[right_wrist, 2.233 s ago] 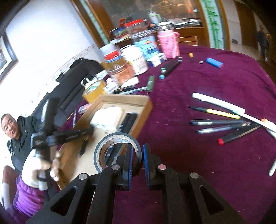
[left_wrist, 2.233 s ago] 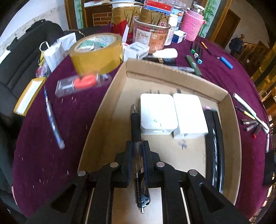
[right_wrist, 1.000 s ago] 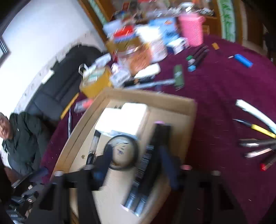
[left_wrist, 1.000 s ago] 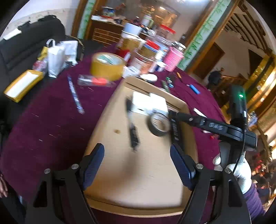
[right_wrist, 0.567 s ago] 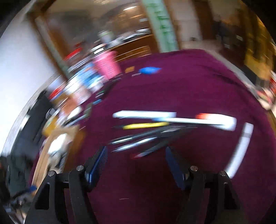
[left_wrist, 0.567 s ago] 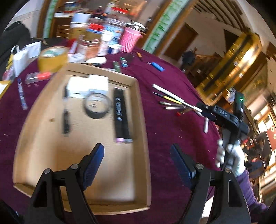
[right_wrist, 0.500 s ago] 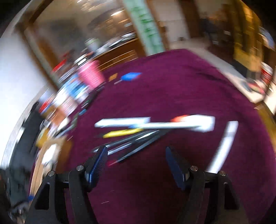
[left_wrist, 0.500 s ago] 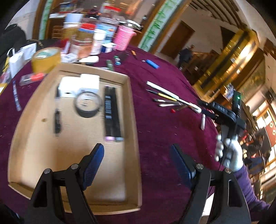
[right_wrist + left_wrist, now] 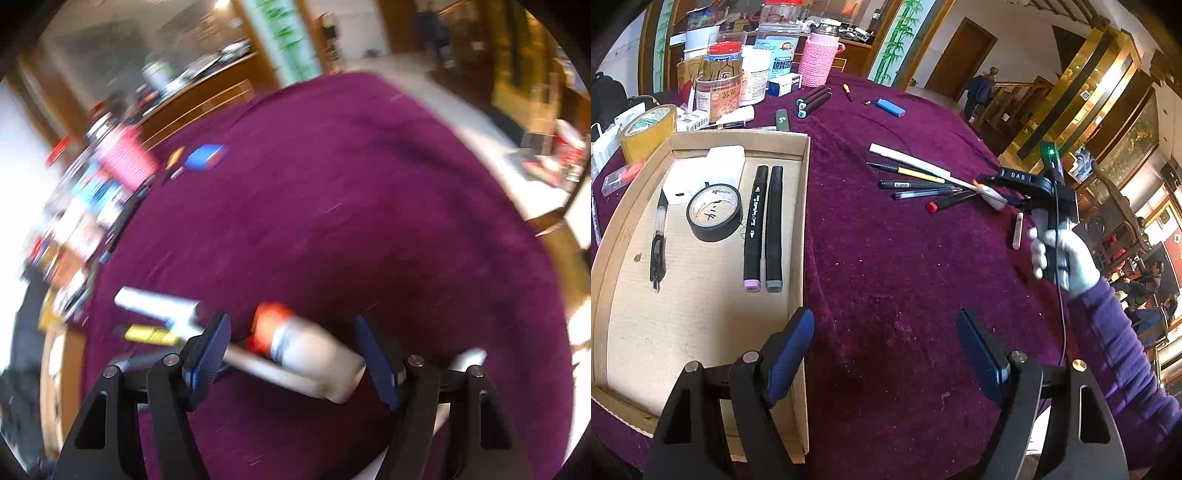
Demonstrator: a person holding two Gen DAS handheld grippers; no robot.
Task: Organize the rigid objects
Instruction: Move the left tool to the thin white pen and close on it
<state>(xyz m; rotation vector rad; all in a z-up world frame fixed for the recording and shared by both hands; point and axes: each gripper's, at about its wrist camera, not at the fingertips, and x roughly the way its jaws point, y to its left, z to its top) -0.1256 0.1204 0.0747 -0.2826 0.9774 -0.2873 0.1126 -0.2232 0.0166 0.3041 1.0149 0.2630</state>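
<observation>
Since a second ago the tape (image 9: 714, 212) and pen (image 9: 658, 243) have been left in the box (image 9: 807, 206); both grippers have swung right; left gripper (image 9: 886, 354) hovers spread and empty; right gripper (image 9: 293, 350), spread, straddles a white, orange-banded stick (image 9: 299, 350) among the loose pens (image 9: 916, 184), probably the next pick.

Round bench (image 9: 905, 266) under purple velvet cloth. Behind: wooden door (image 9: 955, 62), bamboo-painted panels (image 9: 890, 40), gilt-framed glass cabinets (image 9: 1082, 92) at right, bright daylight throughout.
</observation>
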